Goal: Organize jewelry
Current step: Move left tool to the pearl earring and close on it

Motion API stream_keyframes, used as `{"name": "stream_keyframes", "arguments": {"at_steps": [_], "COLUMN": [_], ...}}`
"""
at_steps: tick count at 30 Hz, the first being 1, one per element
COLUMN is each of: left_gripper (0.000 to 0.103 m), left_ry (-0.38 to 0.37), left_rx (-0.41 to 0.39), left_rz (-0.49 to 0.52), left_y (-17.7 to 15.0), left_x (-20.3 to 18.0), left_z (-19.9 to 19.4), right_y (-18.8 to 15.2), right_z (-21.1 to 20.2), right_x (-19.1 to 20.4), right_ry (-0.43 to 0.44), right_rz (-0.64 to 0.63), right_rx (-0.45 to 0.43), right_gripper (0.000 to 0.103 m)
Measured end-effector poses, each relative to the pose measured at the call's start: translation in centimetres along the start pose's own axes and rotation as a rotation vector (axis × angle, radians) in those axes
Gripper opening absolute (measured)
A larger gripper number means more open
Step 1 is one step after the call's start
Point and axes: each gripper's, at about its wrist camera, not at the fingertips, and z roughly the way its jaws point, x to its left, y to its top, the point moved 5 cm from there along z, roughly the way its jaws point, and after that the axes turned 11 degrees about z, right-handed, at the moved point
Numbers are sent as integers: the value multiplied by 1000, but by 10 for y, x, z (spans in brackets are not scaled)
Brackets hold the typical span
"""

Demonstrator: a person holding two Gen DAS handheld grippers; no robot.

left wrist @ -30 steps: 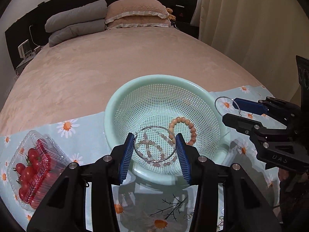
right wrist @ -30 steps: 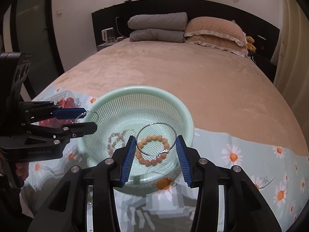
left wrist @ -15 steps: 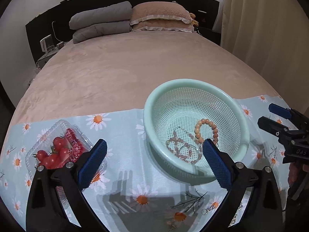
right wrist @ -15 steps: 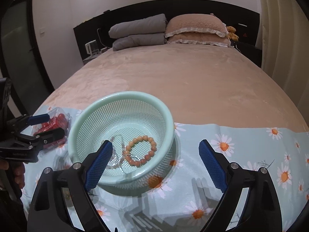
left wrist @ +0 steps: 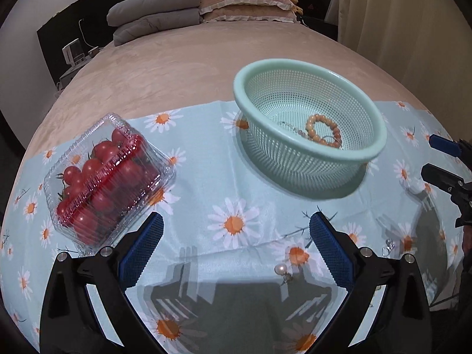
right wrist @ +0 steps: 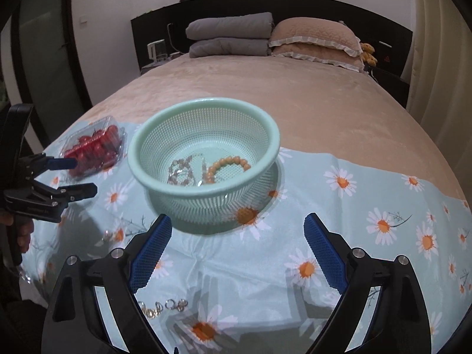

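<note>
Both grippers are seen wide open and empty: the left gripper (left wrist: 236, 247) is held low in its frame over the daisy-print cloth (left wrist: 206, 183), and the right gripper (right wrist: 237, 246) likewise, just in front of the mint-green mesh basket (right wrist: 203, 150). In the basket, at the centre of the right wrist view, an orange bead bracelet (right wrist: 228, 165) and a tangle of pale bead strands with a thin hoop (right wrist: 183, 172) are seen. Loose pieces are left on the cloth: a pearl earring (left wrist: 280, 270) between the left fingers, and a row of small rings (right wrist: 163, 306) at the lower left of the right view. A clear punnet of cherry tomatoes (left wrist: 103, 177) is found at the left. Trouble is judged likely with these small, thin pieces: they could be pushed along the slippery cloth, or the cloth itself pinched and dragged, the basket being shifted with it.
</note>
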Motion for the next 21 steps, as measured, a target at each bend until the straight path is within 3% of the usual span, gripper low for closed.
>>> {"name": "stream_keyframes", "arguments": {"at_steps": [13,16,17,18,20,21], "left_gripper": [97,93,92,89,77,67], "left_ry": [-91,-103,-113,-114,-133,-137], "left_rx": [69,68,66,58,43,39], "left_rz": [40,45,39,36,38,42], "left_y": [-55,-59,-60,-60,-60,-59], "left_x": [-32,-36,-36,-36,-38,-39], "left_z": [23,26,27,27,25,24], "right_y": [-77,-87,-90,-93,-95,-95], "right_z": [22,26,27,29,28,28], "right_x": [11,14,16,18,23,26], "right_ry": [51,73,81,95,114,117], "right_rz": [-102,-107,-112,-120,-129,-140], "right_rx": [116,128,130,140,130,125], "right_gripper": [87,86,81,68,57,45]}}
